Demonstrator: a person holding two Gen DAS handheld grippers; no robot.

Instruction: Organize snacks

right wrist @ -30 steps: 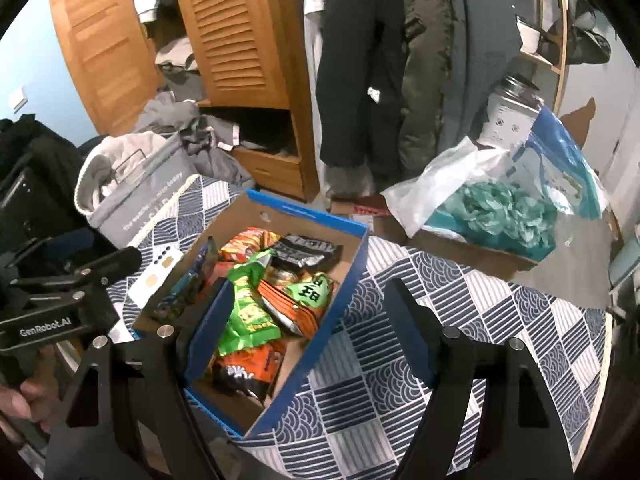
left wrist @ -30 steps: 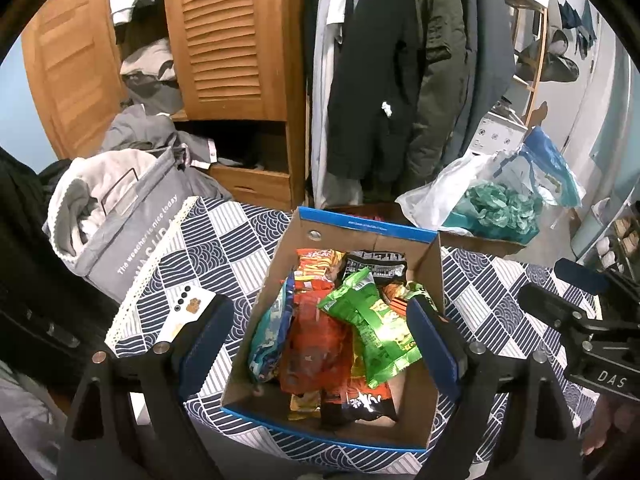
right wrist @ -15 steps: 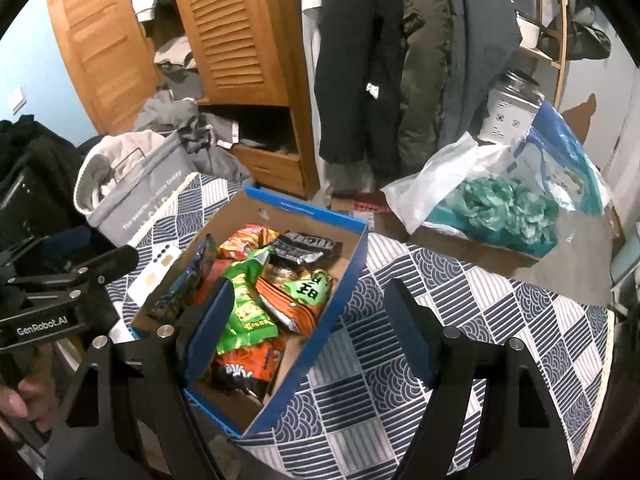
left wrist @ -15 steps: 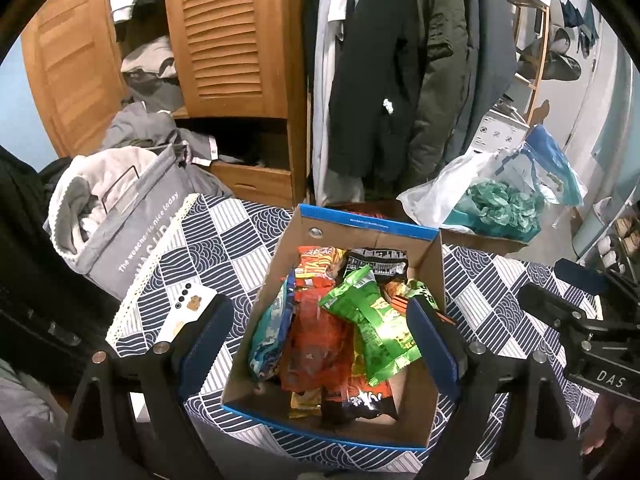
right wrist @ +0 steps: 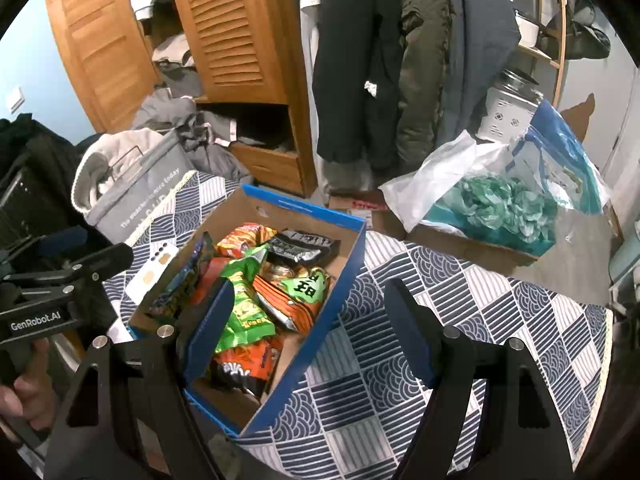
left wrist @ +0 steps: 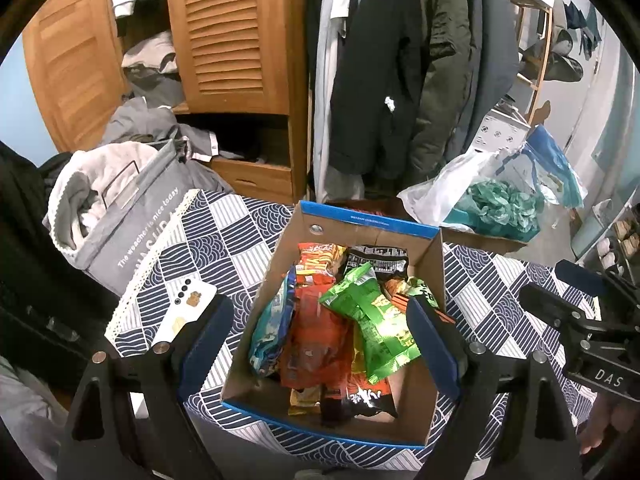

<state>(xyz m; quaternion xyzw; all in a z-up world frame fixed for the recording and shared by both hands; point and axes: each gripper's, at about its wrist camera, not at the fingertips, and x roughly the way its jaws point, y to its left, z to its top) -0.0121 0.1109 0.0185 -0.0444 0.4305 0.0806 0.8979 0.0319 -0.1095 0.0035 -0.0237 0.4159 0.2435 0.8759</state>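
Room: coats (left wrist: 400, 60) hang beside a louvred wooden wardrobe (left wrist: 236, 36).
Table: a navy-and-white patterned tablecloth (right wrist: 460, 300) carries the cardboard box (left wrist: 372, 226).
Box: snack packets (left wrist: 332, 320) lie heaped inside, a green packet (right wrist: 244, 300) on top.
Left gripper (left wrist: 320, 340): jaws wide apart, empty, straddling the box from above.
Right gripper (right wrist: 308, 332): spread wide, empty, over the box's right wall.
Right view only: a glass jar (right wrist: 508, 108) behind the plastic bag (right wrist: 496, 196).

Even, soft indoor light, faint shadows, sharp centre, strong fisheye bending and black vignette at the edges.
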